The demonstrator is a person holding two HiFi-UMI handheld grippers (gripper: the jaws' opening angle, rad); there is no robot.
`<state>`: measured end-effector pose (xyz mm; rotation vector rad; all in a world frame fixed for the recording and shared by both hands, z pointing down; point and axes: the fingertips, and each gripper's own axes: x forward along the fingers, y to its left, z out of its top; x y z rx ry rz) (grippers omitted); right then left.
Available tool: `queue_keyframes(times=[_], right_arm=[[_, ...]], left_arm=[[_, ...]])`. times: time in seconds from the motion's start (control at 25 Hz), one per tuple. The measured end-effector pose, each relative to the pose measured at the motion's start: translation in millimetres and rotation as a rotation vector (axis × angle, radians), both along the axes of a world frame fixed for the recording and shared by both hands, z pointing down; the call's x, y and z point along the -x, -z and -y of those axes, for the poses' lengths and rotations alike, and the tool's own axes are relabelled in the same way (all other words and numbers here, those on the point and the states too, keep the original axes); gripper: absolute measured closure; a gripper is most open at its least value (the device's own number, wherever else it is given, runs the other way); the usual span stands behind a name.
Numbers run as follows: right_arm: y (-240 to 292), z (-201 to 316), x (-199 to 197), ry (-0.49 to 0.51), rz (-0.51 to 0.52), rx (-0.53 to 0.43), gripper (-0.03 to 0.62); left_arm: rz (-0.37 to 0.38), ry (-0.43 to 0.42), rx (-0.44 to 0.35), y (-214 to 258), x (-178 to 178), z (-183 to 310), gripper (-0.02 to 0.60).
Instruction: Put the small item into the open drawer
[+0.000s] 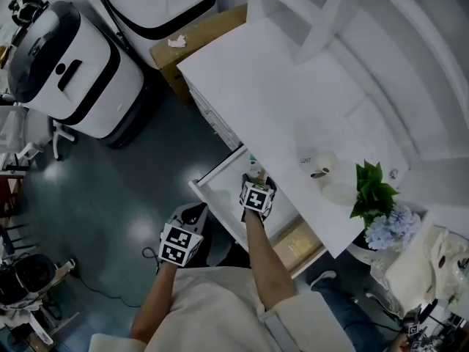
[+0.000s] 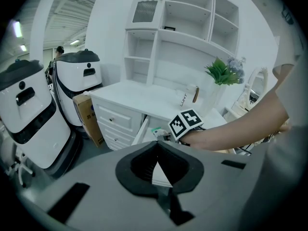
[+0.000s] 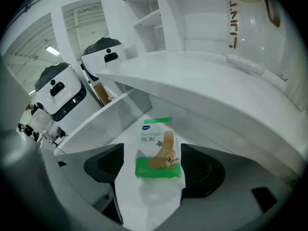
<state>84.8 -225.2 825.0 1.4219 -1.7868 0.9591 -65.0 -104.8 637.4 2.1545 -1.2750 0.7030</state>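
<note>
A small green and white bandage box lies flat on the floor of the open white drawer. My right gripper is open around it, with a gap showing at the left jaw. In the head view the right gripper reaches into the drawer under the desk edge, the box just past its tips. My left gripper is shut on nothing and hangs low in front of the drawer, left of the right arm. From there the box shows at the right gripper's tips.
A white desk with shelves overhangs the drawer. On it stand a clear jar and a potted plant. Two large white machines and a cardboard box stand on the floor to the left.
</note>
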Motion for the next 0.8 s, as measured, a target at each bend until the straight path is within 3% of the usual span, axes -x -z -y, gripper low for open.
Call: queue_keyframes(times=[0.8], right_arm=[[104.9,-81.6,-13.4,0.070,0.140,-0.092,0.221]], left_arm=[[-0.078,-0.079,-0.068,15.4,-51.7,16.3,0.566]])
